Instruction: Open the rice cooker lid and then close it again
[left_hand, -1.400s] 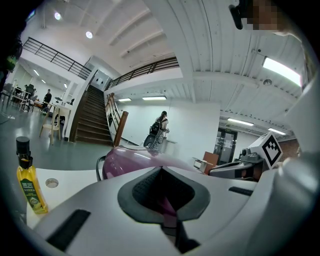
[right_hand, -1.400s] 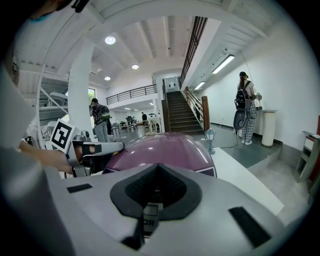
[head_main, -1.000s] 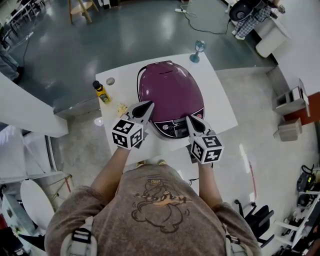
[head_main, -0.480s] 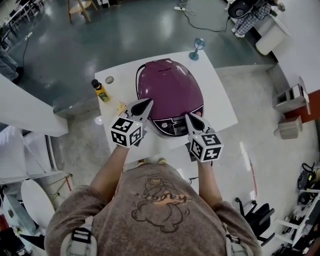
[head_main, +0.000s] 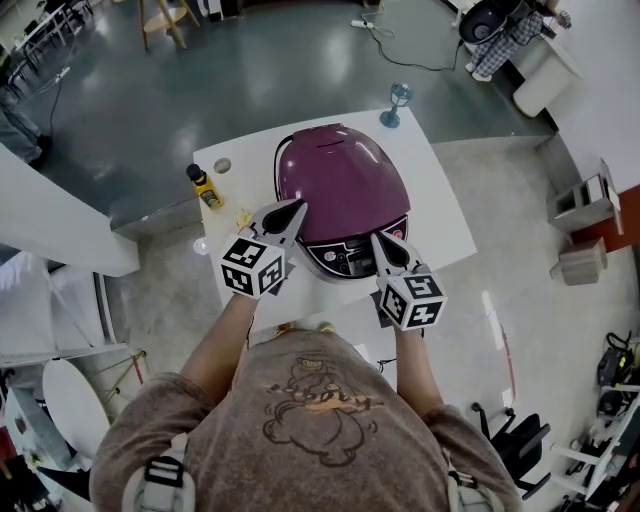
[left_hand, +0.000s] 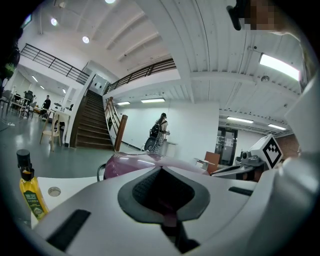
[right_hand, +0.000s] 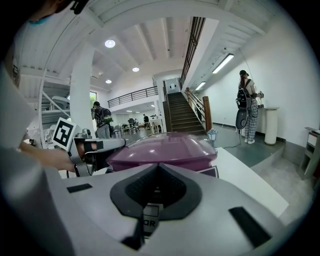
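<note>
Purple rice cooker (head_main: 340, 185) sits mid-table (head_main: 445, 215), lid down, left gripper (head_main: 297, 207) and right gripper (head_main: 379, 239) at its front, both jaws pressed together, empty; glossy dome likely stiff, hinged, slippery, so work the front edge above the control panel (head_main: 350, 258).

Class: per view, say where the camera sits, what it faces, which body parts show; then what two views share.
Head view: on the head, facing steeply down at the rice cooker; forearms, left gripper, right gripper show.
Left gripper view: on that gripper, facing past its shut jaws at the cooker; right gripper shows.
Right gripper view: likewise, mirrored; left gripper shows.
Shared: both gripper views see the purple lid.
</note>
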